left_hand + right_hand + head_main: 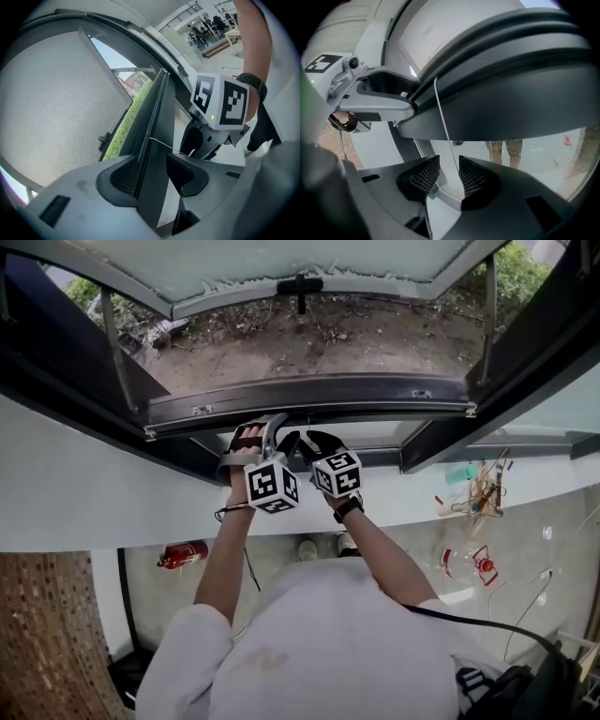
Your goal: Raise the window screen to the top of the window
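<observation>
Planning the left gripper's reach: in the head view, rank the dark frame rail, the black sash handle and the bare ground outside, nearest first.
1. dark frame rail, between the left gripper's jaws.
2. black sash handle, beyond, on the open sash.
3. bare ground, farthest, outside.

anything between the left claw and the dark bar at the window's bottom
Nothing visible: the dark bar already runs between the open jaws of the left claw. The right claw, open too, has only a thin cord between its jaws.
</observation>
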{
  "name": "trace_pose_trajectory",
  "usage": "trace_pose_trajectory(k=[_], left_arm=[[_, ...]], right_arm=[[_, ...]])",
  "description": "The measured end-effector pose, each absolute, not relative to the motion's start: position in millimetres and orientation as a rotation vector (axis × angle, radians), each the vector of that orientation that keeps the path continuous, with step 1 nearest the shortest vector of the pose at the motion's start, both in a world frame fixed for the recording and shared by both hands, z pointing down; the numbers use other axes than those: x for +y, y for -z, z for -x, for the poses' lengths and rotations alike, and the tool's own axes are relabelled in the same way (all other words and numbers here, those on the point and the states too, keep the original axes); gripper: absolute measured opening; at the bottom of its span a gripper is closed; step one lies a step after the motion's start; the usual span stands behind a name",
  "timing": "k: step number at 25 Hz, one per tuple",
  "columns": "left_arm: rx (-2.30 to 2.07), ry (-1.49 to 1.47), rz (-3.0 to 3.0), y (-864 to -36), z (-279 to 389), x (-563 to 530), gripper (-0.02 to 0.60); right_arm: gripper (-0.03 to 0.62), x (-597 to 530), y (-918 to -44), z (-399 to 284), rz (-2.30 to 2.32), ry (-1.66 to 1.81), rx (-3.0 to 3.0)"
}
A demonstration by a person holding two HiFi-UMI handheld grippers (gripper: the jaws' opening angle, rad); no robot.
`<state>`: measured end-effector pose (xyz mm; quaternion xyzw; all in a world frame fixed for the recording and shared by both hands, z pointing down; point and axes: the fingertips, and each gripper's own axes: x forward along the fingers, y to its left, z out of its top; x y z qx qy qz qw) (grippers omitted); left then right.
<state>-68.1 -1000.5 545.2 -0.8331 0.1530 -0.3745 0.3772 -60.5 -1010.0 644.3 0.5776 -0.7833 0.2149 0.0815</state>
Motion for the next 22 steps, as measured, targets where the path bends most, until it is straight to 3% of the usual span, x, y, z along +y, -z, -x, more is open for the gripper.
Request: trace_pose_trajectory(k=[1,3,10,17,22], left_arm=[[0.407,0.952,2.110,-545.0,68.5,-1001.9,0.183],[0.433,0.970,2.038,-546.0,68.8,-1004.6,0.180],[0.459,1.063,1.926,-548.8,72.3,-1006.0,0.174],[0.462,1.095,1.931,-538.7,71.8,-1013.4,0.053],[0.527,1.004,1.956,-537.7,70.8,-1011.2,0.031]], right_arm=[[0.114,-1012.3,-650.1,61.7,-1.712,-0.657,-2.339],[0.002,-1015.0,-656.4,63.0,-1.696,-0.680,-2.362],[0.002,-1006.2,-660.3,58.9,-1.706,-0.701,-2.488],[0.002,-984.1,-689.4,46.0,-1.653,-0.686,-2.380],[0.000,-922.7,-781.2,33.5,-1.572,-1.006,-2.111]])
